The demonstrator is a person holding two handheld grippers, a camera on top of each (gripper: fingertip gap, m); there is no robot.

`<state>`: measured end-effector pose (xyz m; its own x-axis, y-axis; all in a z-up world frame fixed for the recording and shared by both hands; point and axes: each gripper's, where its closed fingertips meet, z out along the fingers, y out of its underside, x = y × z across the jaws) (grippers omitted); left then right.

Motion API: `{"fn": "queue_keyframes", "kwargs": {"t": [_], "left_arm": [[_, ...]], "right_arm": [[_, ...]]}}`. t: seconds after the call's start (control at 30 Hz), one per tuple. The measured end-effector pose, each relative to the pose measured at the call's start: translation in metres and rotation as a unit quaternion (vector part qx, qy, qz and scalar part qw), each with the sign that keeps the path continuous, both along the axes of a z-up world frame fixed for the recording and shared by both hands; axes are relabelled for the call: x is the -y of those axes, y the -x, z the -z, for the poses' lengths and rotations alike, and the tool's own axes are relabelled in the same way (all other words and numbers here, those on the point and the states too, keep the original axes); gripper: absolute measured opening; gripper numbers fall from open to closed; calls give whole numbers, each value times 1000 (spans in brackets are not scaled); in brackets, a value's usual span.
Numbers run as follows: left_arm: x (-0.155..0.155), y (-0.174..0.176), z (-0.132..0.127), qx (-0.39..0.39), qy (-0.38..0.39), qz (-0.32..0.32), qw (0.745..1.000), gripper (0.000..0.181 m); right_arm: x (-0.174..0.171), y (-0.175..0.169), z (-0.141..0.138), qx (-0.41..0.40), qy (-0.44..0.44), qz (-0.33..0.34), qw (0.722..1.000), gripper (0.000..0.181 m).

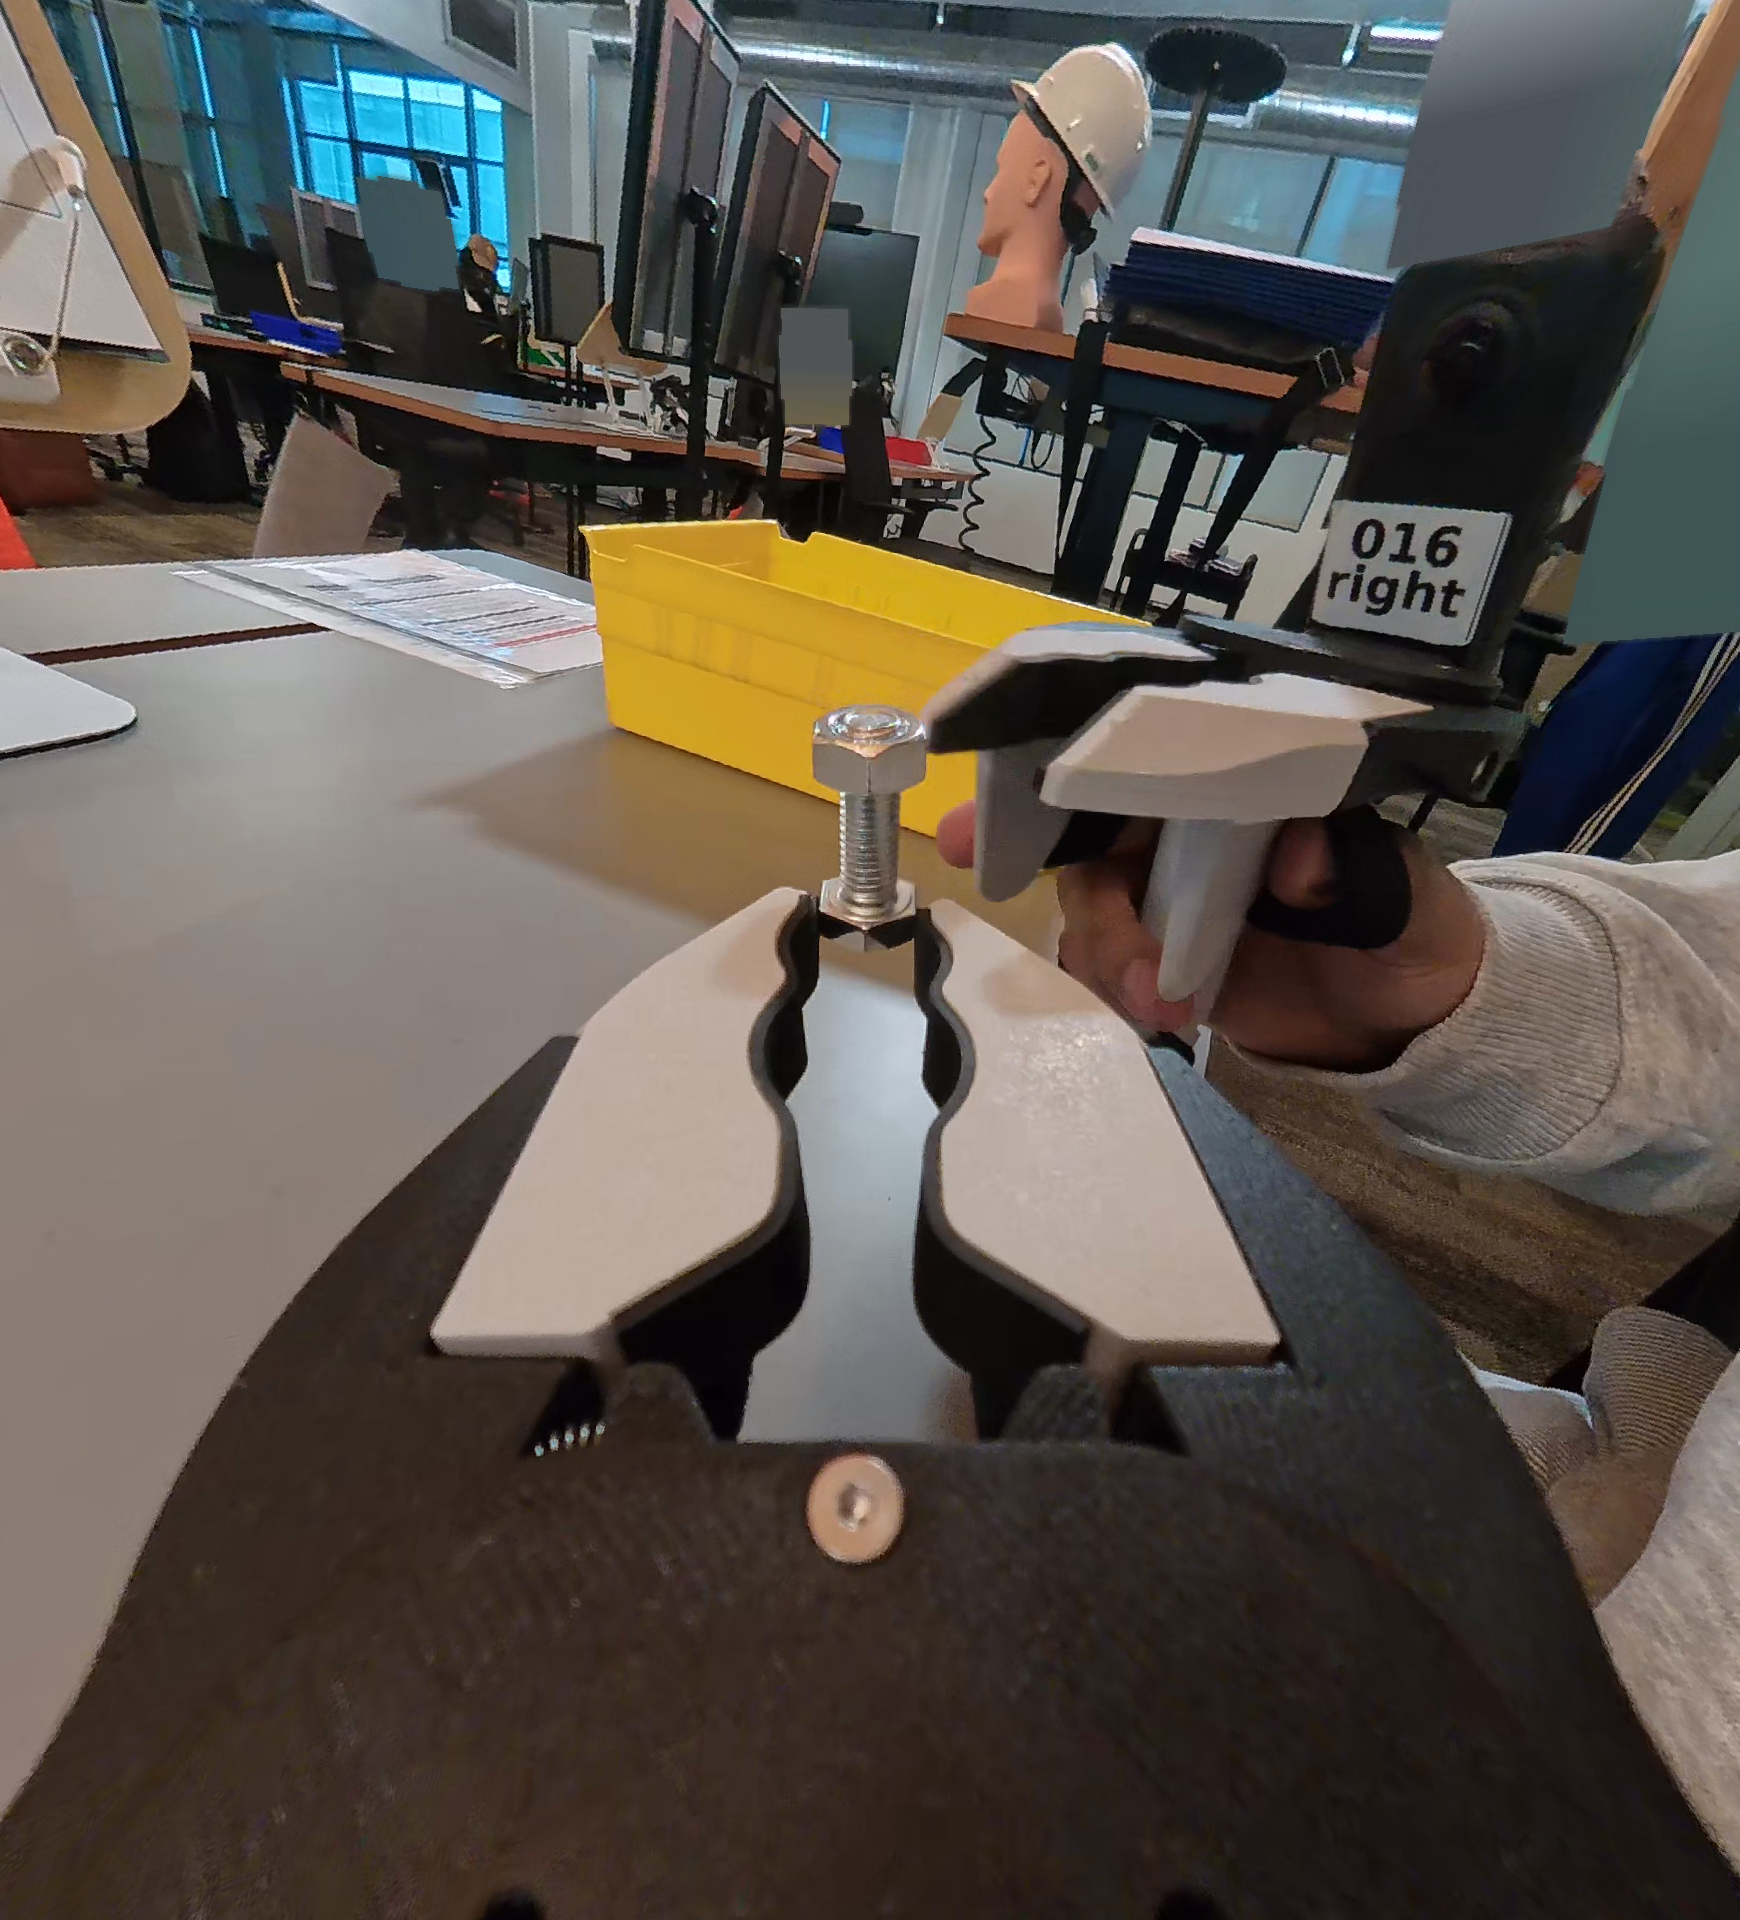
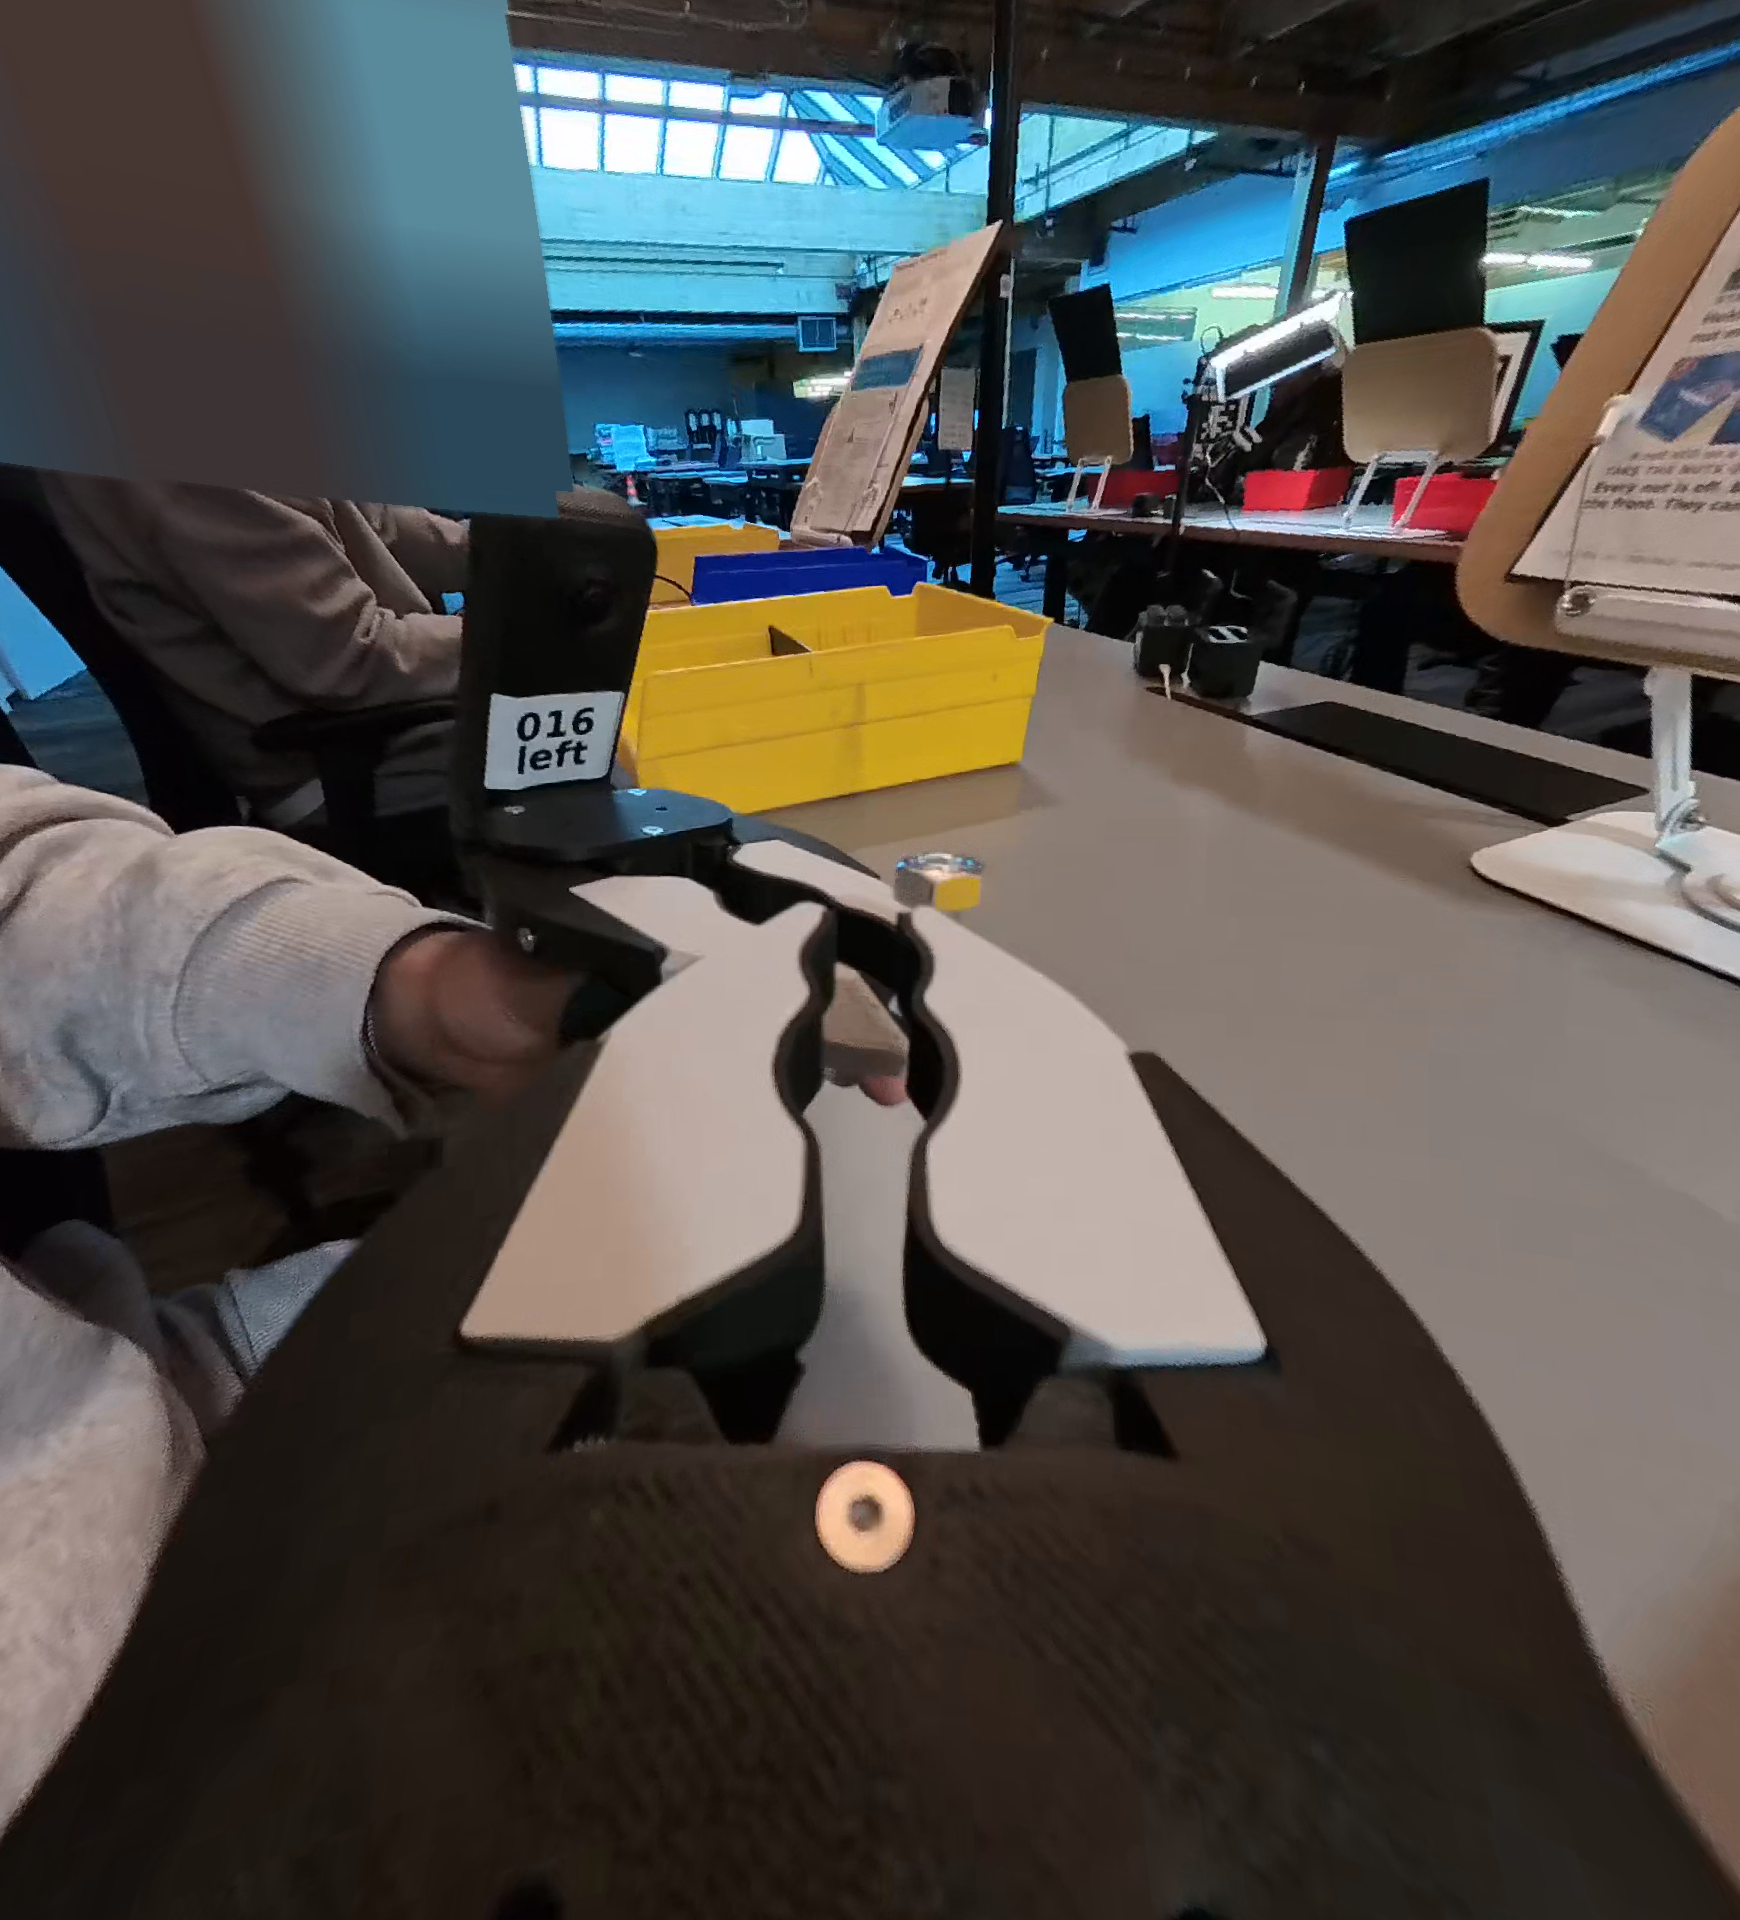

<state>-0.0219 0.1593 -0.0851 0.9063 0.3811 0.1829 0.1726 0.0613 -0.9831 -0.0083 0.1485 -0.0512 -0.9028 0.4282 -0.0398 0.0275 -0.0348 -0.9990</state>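
A silver bolt (image 1: 868, 831) stands upright, hex head up, with a nut (image 1: 864, 916) threaded at its lower end. My left gripper (image 1: 864, 920) is shut on that nut, just above the grey table (image 1: 274, 883). My right gripper (image 1: 991, 758), held by a hand (image 1: 1261, 966), hovers level with the bolt head, close on its right. In the right wrist view my right gripper (image 2: 866, 925) has a narrow gap between its fingers and holds nothing. The bolt head (image 2: 939, 881) shows just past its right fingertip. The left gripper's labelled black mount (image 2: 554, 665) is at the left.
A yellow bin (image 1: 741, 644) stands on the table behind the bolt, also in the right wrist view (image 2: 824, 707). A document stand (image 2: 1676, 416) on a white base is at the right there. A laminated sheet (image 1: 409, 608) lies at the far edge. Left and right tips are no more than a few centimetres apart.
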Motion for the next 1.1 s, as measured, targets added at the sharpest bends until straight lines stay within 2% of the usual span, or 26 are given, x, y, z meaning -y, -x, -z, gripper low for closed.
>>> {"fn": "queue_keyframes", "kwargs": {"t": [0.07, 0.17, 0.27, 0.37, 0.6, 0.67, 0.73, 0.97, 1.1], "left_arm": [[-1, -1, 0, -3, 4, 1, 1000, 18], [-3, -3, 1, -8, 11, 5, 1000, 18], [-3, -3, 1, -8, 11, 6, 1000, 18], [-1, -1, 0, 0, 3, 3, 1000, 18], [-2, -2, 1, -3, 8, 4, 1000, 18], [-4, -4, 1, -10, 14, 7, 1000, 18], [-5, -6, 2, -16, 19, 11, 1000, 18], [-6, -8, 1, -23, 20, 15, 999, 18], [-4, -5, 0, -12, 8, 10, 1000, 18]], "right_arm": [[-1, 3, -2, 4, 12, 7, 1000, 20], [0, 7, -4, -15, 26, 20, 999, 49], [5, 3, -3, -37, 13, 16, 999, 56], [9, -2, -2, -44, 0, 7, 999, 47], [-1, 4, -7, -41, 8, 33, 999, 31], [0, 6, -5, -39, 8, 39, 998, 40], [1, 7, -3, -39, 2, 41, 998, 42], [4, 6, 1, -36, -10, 38, 999, 33], [-1, 9, 1, -24, -6, 44, 999, 19]]}}
